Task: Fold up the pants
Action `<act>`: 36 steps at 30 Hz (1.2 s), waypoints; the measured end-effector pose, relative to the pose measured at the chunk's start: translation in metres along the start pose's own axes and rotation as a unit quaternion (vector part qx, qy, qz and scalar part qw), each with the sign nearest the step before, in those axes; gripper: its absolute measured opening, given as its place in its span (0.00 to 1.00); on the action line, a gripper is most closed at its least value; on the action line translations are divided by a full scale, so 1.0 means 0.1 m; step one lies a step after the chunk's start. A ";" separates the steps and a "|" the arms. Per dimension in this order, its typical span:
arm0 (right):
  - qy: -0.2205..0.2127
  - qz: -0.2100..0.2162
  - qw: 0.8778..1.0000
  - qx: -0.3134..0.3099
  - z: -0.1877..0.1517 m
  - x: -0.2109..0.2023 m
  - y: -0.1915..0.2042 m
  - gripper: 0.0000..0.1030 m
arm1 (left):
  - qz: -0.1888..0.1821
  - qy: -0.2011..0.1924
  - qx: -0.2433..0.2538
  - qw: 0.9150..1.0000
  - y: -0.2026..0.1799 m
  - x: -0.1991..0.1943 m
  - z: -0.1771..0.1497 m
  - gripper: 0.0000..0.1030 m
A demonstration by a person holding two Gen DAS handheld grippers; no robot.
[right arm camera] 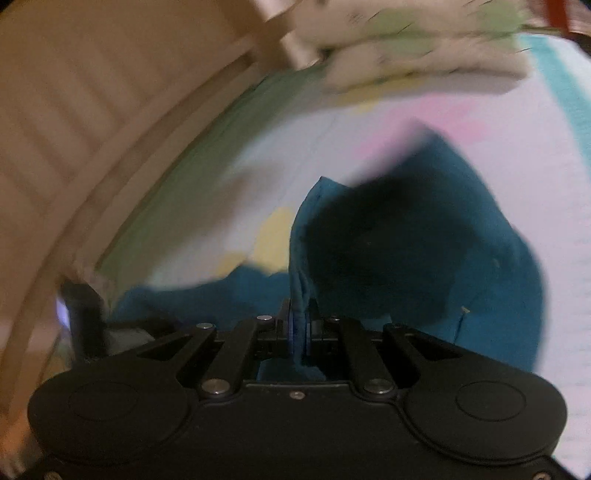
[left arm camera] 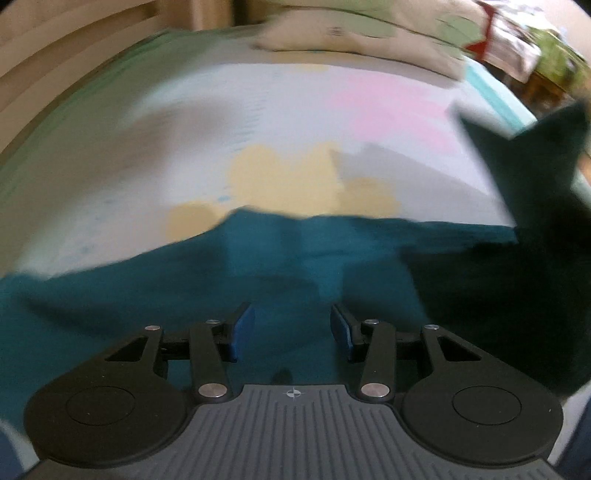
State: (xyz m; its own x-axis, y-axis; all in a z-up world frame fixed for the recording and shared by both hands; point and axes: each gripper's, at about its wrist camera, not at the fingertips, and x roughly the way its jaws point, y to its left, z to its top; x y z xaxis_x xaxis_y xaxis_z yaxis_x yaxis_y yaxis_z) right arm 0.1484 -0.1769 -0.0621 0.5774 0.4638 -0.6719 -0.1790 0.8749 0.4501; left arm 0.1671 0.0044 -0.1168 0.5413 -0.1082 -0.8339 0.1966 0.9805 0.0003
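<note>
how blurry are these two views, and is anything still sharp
Left wrist view: the bed sheet and teal pants are motion-smeared, while the left gripper stays crisp. Right wrist view: heavier streaking across the headboard and pillows; only the right gripper looks sharp.

Pants (left arm camera: pixel 258 266) on the bed sheet (left arm camera: pixel 184 147), pillows (left arm camera: pixel 351 33) behind at the sheet's far edge.

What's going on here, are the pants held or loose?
The right gripper is shut on a bunched edge of the teal pants, lifting that part off the patterned bedsheet. The left gripper is open above the pants with nothing between its blue pads. Both views are blurred; no fold is finished yet.
</note>
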 end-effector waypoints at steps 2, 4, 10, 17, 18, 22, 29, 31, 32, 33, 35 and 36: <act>0.027 0.008 1.000 -0.006 -0.16 0.44 0.14 0.13 | 0.005 0.003 -0.020 1.000 0.18 -0.03 -0.05 0.43; 0.052 0.016 0.998 -0.008 -0.31 0.77 0.23 0.17 | 0.010 0.008 -0.033 0.999 0.28 -0.03 -0.08 0.43; 0.040 0.039 0.998 0.013 -0.40 0.77 0.15 0.47 | 0.004 0.002 -0.046 0.999 0.35 -0.12 -0.14 0.43; 0.001 -0.034 0.998 0.055 -0.40 0.27 -0.38 0.52 | -0.033 -0.023 -0.033 0.999 0.15 -0.24 -0.10 0.43; 0.005 -0.046 0.997 0.062 -0.42 0.27 -0.46 0.51 | -0.038 -0.021 -0.026 0.999 0.08 -0.18 -0.09 0.43; 0.035 -0.074 0.994 0.069 -0.55 0.38 -0.62 0.41 | -0.046 -0.008 -0.001 0.999 -0.17 -0.10 -0.12 0.43; 0.078 -0.089 0.992 0.031 -0.88 0.62 -0.40 0.38 | -0.041 0.018 0.041 0.998 -0.48 0.03 -0.20 0.43; 0.077 -0.101 0.992 0.027 -0.90 0.62 -0.38 0.38 | -0.035 0.029 0.048 0.998 -0.53 0.09 -0.25 0.43; 0.077 -0.103 0.991 0.029 -0.90 0.62 -0.39 0.38 | -0.031 0.036 0.050 0.998 -0.54 0.13 -0.26 0.43; 0.078 -0.104 0.991 0.031 -0.90 0.63 -0.38 0.38 | -0.027 0.045 0.051 0.997 -0.55 0.17 -0.29 0.43; 0.079 -0.103 0.991 0.033 -0.87 0.66 -0.30 0.38 | -0.018 0.063 0.051 0.997 -0.55 0.25 -0.35 0.43; 0.078 -0.102 0.991 0.034 -0.92 0.58 -0.33 0.38 | -0.014 0.070 0.049 0.996 -0.55 0.29 -0.39 0.43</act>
State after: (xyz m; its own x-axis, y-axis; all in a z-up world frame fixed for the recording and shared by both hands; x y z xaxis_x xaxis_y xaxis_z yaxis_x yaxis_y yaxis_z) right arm 0.1151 -0.1660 -0.1700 0.4648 0.2990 -0.8334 -0.0138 0.9436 0.3309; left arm 0.1400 -0.0462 -0.1628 0.4164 -0.1049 -0.9031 0.2929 0.9558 0.0241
